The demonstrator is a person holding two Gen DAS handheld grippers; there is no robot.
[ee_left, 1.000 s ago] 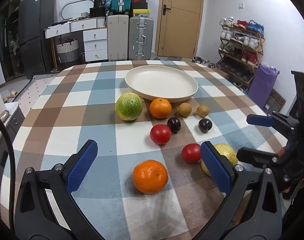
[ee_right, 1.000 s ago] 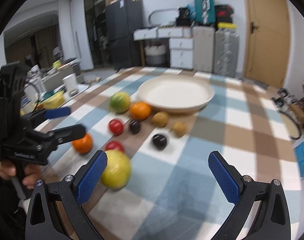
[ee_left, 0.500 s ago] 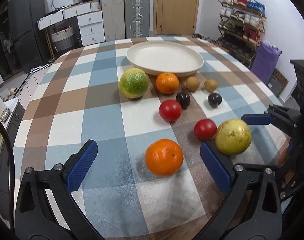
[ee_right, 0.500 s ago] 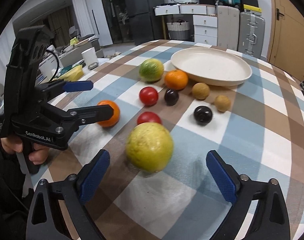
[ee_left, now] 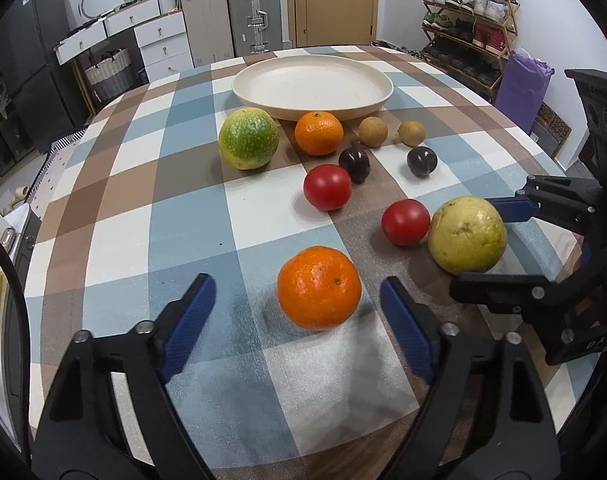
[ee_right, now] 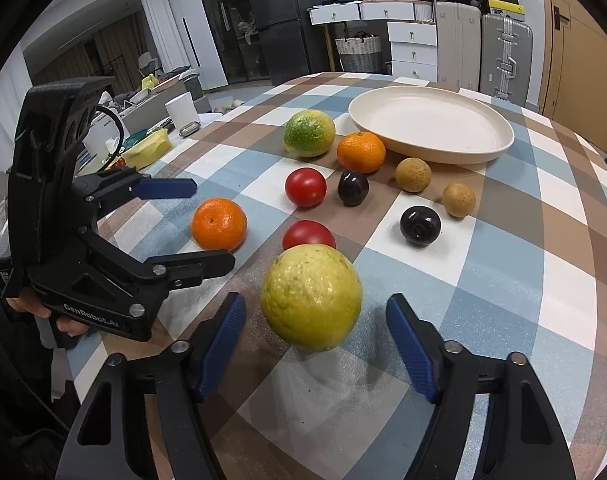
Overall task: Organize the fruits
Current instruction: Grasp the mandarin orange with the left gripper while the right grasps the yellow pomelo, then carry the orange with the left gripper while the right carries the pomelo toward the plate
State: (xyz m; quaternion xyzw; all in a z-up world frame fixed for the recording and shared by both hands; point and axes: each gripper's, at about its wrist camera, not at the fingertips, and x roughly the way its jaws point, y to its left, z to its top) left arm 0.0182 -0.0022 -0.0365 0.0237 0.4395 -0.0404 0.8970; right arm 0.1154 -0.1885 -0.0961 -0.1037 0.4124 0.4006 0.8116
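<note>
Both my grippers have dropped in over the surface (ee_left: 207, 208) and are closing: the left gripper (ee_left: 295, 308) around the near orange (ee_left: 318, 287), the right gripper (ee_right: 315, 320) around the yellow fruit (ee_right: 311, 297). Neither is gripped yet; the plate (ee_left: 263, 98) stays empty.

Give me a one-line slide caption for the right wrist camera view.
Right gripper closing around a yellow-green fruit on the checkered table, pads not yet touching.
</note>
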